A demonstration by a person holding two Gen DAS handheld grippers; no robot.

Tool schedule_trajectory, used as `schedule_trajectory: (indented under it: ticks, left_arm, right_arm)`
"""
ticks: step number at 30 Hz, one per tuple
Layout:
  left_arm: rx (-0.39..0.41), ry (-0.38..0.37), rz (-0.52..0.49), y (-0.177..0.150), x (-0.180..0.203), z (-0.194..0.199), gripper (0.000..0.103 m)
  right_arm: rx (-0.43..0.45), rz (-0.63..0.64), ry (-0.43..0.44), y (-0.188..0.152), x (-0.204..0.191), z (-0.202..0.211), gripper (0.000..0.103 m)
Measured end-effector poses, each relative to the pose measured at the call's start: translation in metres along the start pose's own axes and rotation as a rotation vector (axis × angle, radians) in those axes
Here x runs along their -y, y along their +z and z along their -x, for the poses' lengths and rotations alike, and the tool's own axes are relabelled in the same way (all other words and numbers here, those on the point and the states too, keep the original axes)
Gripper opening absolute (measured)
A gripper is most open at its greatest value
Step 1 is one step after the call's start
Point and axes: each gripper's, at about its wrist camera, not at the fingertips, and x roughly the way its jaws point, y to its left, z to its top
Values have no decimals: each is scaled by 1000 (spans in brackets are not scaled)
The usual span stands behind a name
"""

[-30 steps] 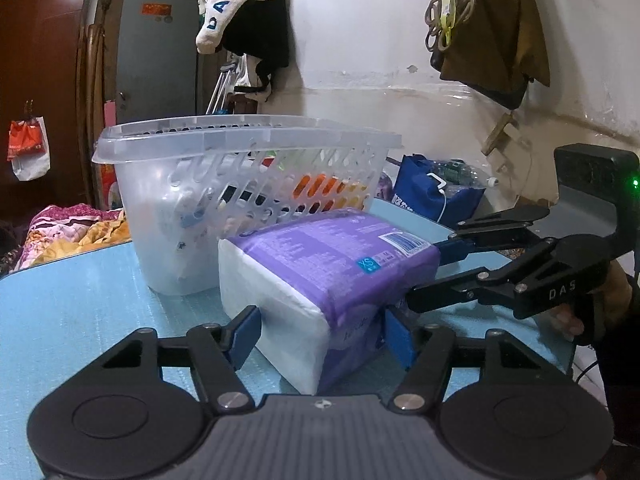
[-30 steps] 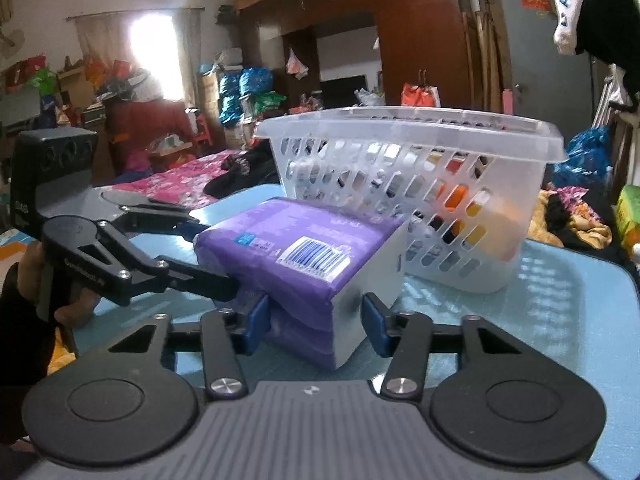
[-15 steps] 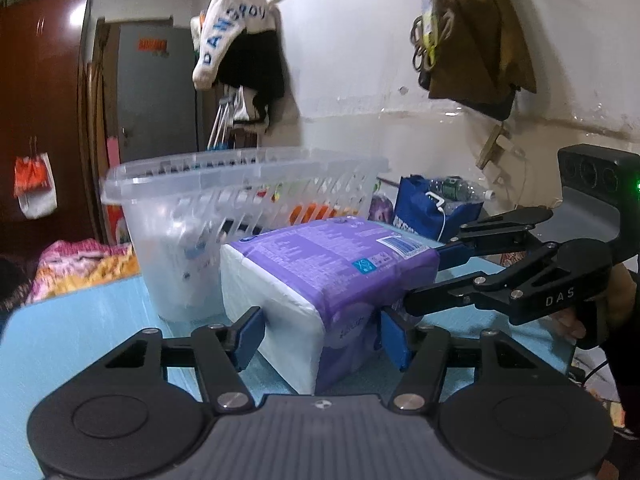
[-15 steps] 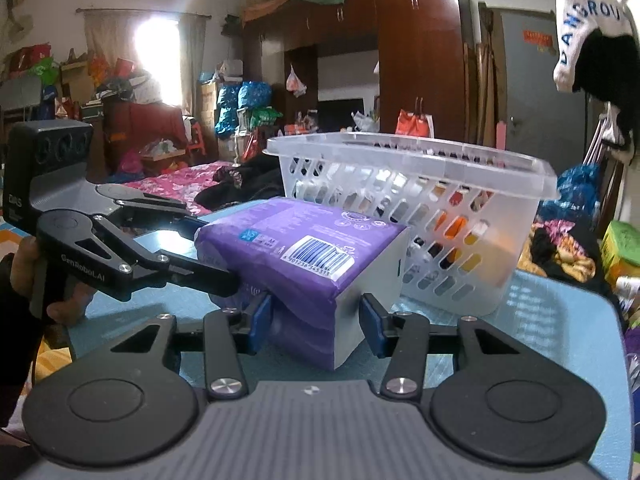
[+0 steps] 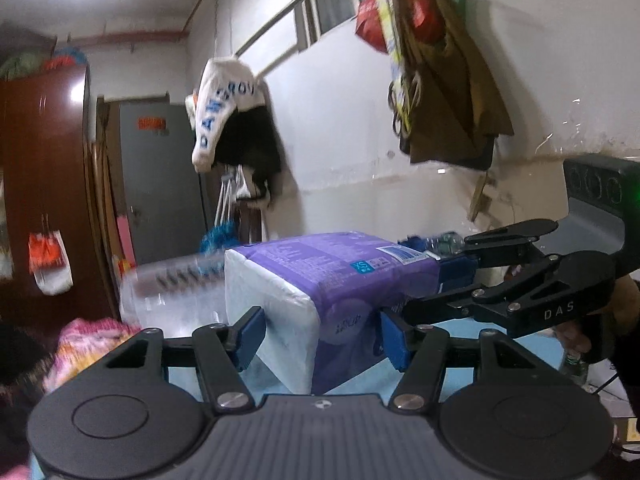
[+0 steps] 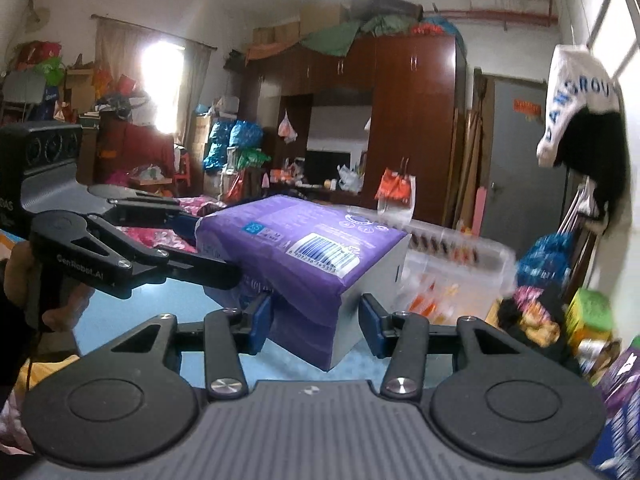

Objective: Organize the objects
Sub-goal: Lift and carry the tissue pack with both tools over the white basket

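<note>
A purple and white soft pack (image 5: 320, 280) is held in the air between both grippers. My left gripper (image 5: 320, 334) is shut on one end of it. My right gripper (image 6: 316, 320) is shut on the opposite end of the pack (image 6: 304, 256). Each gripper shows in the other's view: the right one (image 5: 516, 280) at right, the left one (image 6: 120, 248) at left. The clear slotted laundry basket (image 6: 452, 276) sits lower, behind the pack, with orange items inside. It also shows blurred in the left wrist view (image 5: 172, 292).
The blue tabletop (image 6: 132, 320) lies below the pack. Clothes hang on the wall (image 5: 232, 120) behind the basket. A brown coat (image 5: 444, 92) hangs at upper right. Bags and cloth (image 6: 560, 312) pile up beside the table.
Both grippers have lifted the pack off the table, well above its earlier height. The basket now sits lower in both views and is blurred by motion.
</note>
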Motion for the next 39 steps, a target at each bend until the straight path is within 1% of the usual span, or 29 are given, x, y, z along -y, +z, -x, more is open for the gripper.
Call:
schedule_trajectory:
  ticks: [3,6,8,10,13,16,23,25,30,36,38,39]
  left_arm:
    - [27,16,-35,33,0,-1,64]
    - [36,18,-44,62,-5,-9,64]
    - [31,23,-51,81,-12,-19,65]
    - [28,26,-44,94,-19,-29,65]
    - [15,40,-18,105,-37,-53,64]
    - [-13,56,13,106,-54,-77,64]
    - [-133,72,56,92,-85,-123,64]
    - [-153,79,60,86,-89,-131,64]
    - [-185,69,90,80,-99,-144,64]
    - [-234,60,101,78,-100,-156,65]
    - [-260,65,93,76,-99,-162,65]
    - [-266,70,93,75,-99,-165,70]
  right_arm:
    - [19,9,-6,27,12,-1,51]
    - [34,52,-43,53,20,-6,51]
    - [25,74,-64,68,26,-14,51]
    - [13,87,-79,82,34,-26,51]
    - [-18,70,-81,96,49,-52,51]
    - [-57,52,-82,100,62,-81,51]
    - [-165,8,-67,83,80,-130,51]
    - [-184,7,-73,77,81,-132,51]
    - [-220,2,-82,73,86,-136,51]
    - [-259,-25,-87,65,88,-132,51]
    - [-295,-45,-90,64,90,-138,51]
    - [-322,-54,-94,64,90,-142,51]
